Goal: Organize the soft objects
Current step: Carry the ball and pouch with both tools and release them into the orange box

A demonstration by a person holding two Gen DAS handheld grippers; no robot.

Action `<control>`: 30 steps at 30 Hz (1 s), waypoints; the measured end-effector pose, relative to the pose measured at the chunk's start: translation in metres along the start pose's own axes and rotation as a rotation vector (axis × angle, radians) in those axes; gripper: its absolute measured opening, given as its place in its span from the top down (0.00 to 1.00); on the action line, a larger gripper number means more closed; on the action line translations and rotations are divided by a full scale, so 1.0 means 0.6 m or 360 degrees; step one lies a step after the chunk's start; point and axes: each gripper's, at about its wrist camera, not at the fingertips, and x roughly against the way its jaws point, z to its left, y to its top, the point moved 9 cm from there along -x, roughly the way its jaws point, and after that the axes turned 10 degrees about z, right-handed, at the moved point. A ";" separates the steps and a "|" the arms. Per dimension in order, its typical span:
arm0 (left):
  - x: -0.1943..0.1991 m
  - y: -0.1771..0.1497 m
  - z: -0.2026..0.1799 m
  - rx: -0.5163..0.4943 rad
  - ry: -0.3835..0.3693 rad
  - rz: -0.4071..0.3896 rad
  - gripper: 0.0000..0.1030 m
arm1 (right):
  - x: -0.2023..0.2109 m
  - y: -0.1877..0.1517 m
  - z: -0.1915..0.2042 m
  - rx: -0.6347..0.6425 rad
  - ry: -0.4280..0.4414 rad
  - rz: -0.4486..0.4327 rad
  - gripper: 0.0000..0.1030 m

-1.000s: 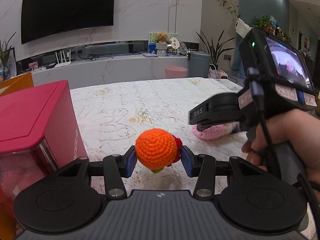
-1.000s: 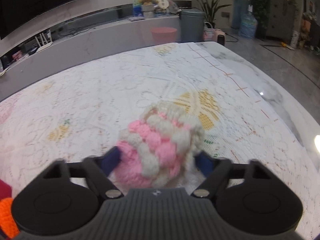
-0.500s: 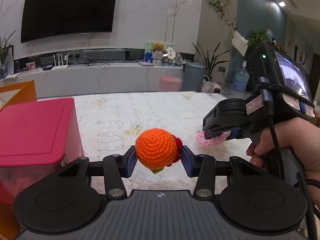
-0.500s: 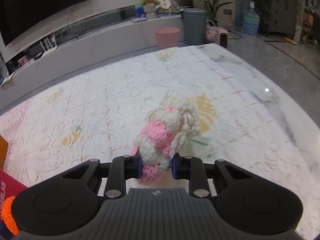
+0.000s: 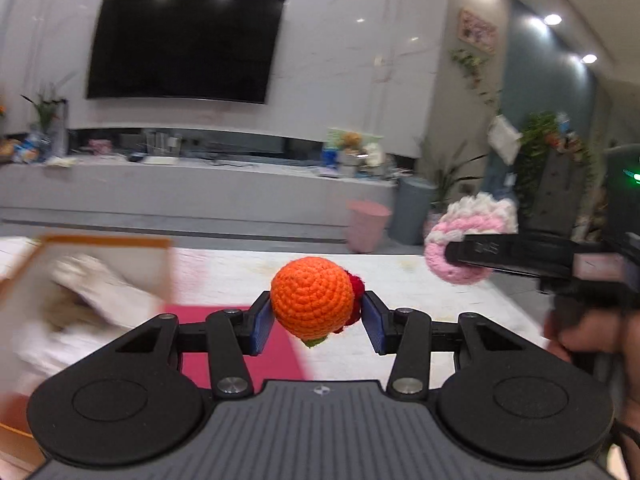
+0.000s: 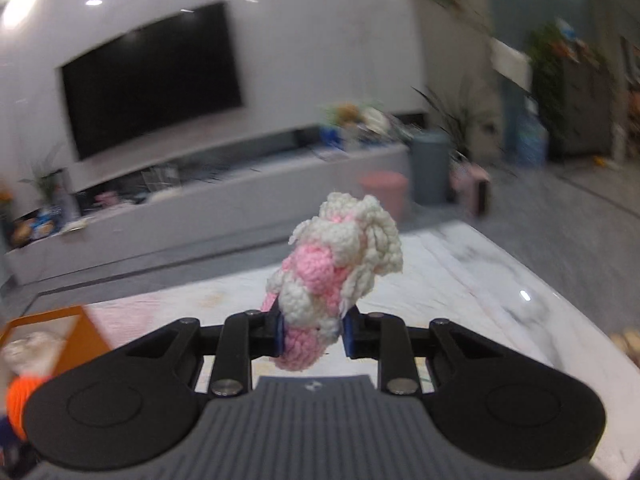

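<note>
A home living rm: big TV [image 5: 184, 46] is hanging on a marble wall over a long low cabinet [image 5: 192, 188], houseplants [image 5: 452, 184] are standing by a grey bin [image 5: 412, 210], pink stool [image 5: 366, 226] is sitting nearby, lace cloth is covering the worktop [image 5: 440, 308].

Surface [image 5: 440, 312]: white lace-pattern cloth over pale marble. Orange-rimmed box [image 5: 100, 242] and pink-red box lid [image 5: 280, 356] at its left side; blurred.

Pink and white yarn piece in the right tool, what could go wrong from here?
1. The pink and white yarn piece is pinched only at its lower end, most of it flopping above the right tool; it may slip out.
2. The orange ball in the left tool is round and could roll free.
</note>
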 end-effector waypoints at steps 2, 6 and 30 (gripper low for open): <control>0.021 0.004 0.040 -0.0013 0.0079 -0.0007 0.48 | 0.021 -0.004 0.065 0.0104 0.0094 -0.0029 0.76; 0.061 -0.002 0.136 0.0012 0.0238 -0.0083 0.48 | 0.054 -0.034 0.199 0.0371 0.0323 0.0014 0.76; 0.018 -0.069 0.348 0.0096 0.0640 0.0235 0.25 | -0.042 -0.177 0.541 0.0830 0.0466 0.0384 0.76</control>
